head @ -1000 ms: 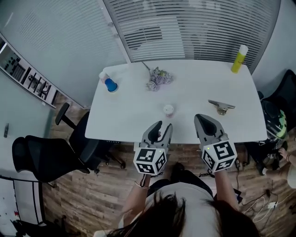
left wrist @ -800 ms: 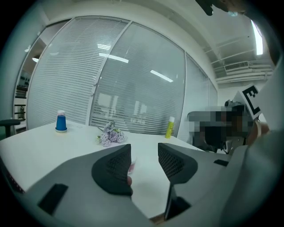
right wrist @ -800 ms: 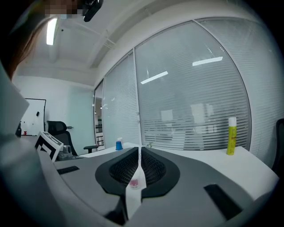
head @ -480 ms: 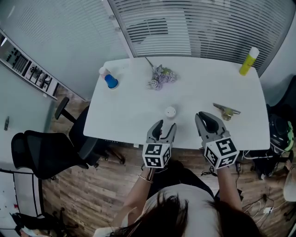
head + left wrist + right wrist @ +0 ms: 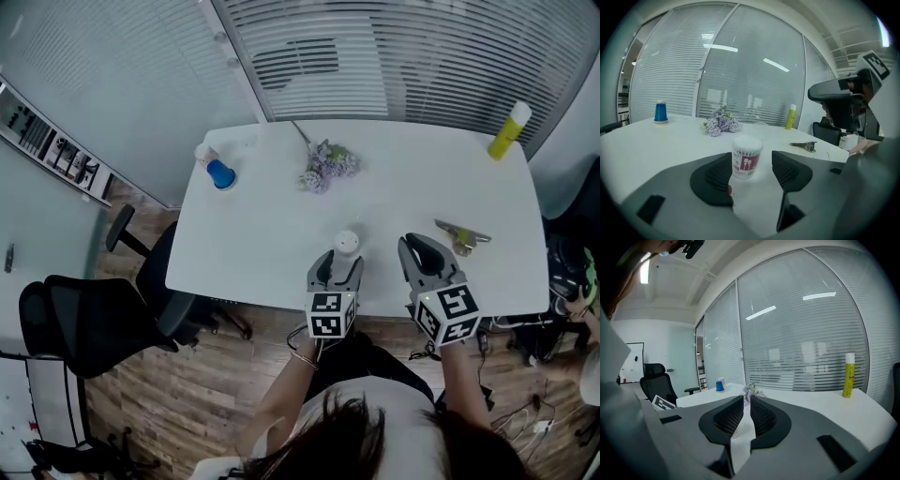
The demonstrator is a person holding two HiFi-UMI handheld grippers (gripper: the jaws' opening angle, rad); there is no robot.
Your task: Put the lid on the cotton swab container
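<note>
1. The cotton swab container (image 5: 347, 243) stands upright and uncovered near the front edge of the white worktop (image 5: 262, 225). Its white swab tips show at the top in the left gripper view, so the lid is judged not yet on.
2. No lid is held by either gripper. A faint clear shape (image 5: 760, 124) farther back on the worktop may be the lid, but that cannot be told for certain.
3. The left gripper (image 5: 338, 264) points at the container with its jaws opening wide. The container sits just at the jaw tips, closer to the left pad, and neither pad presses on it.
4. The right gripper (image 5: 417, 247) hovers over the near edge, to the right of the container and apart from it. Its jaws are drawn almost together with nothing between them.
5. Still to do, by this reading: find and pick up the lid, then seat it on the container.
</note>
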